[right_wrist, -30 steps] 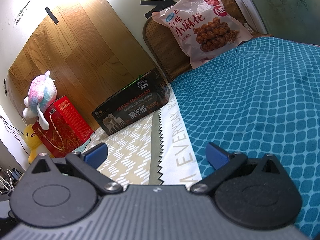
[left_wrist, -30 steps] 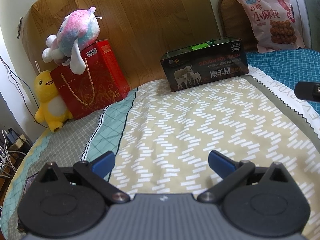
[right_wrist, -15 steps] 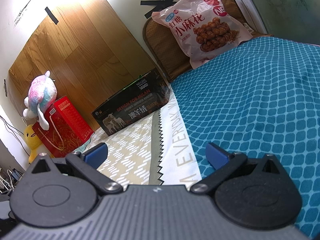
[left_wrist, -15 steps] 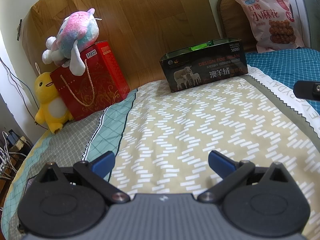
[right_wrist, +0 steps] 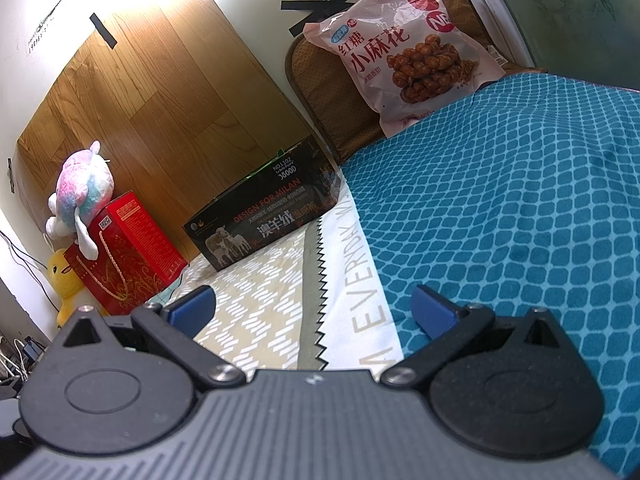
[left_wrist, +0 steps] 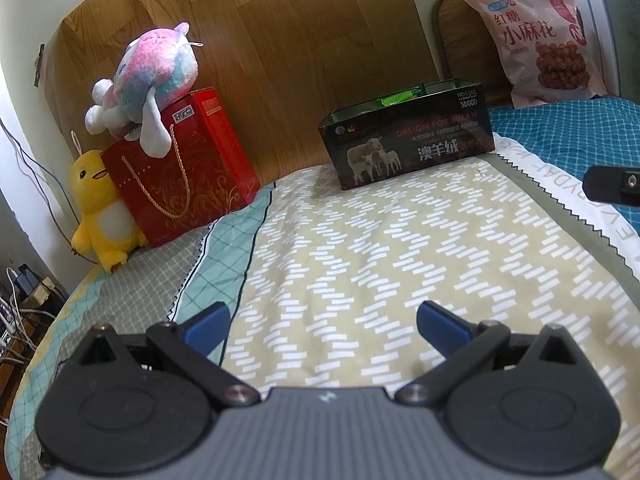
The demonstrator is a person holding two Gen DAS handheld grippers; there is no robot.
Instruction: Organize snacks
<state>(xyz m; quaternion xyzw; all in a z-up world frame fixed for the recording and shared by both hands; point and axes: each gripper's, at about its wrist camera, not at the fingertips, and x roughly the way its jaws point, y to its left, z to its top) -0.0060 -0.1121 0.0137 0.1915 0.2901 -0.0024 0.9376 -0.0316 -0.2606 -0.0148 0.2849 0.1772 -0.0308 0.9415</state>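
A pink snack bag (left_wrist: 536, 40) with brown twists printed on it leans upright against a brown cushion at the bed's head; it also shows in the right wrist view (right_wrist: 404, 44). A black open-top box (left_wrist: 408, 136) with sheep pictures stands on the bed, something green inside; it also shows in the right wrist view (right_wrist: 260, 224). My left gripper (left_wrist: 322, 326) is open and empty, low over the beige patterned sheet. My right gripper (right_wrist: 312, 312) is open and empty over the seam between beige and teal sheets, far short of the bag.
A red gift bag (left_wrist: 180, 168) with a pastel plush (left_wrist: 148, 76) on top and a yellow duck plush (left_wrist: 100, 208) stand at the left by the wooden headboard (left_wrist: 280, 40). Cables hang off the bed's left edge (left_wrist: 16, 312). The right gripper's edge (left_wrist: 612, 184) shows at right.
Both views are almost unchanged; the left gripper has shifted very slightly. Both grippers stay open and empty.
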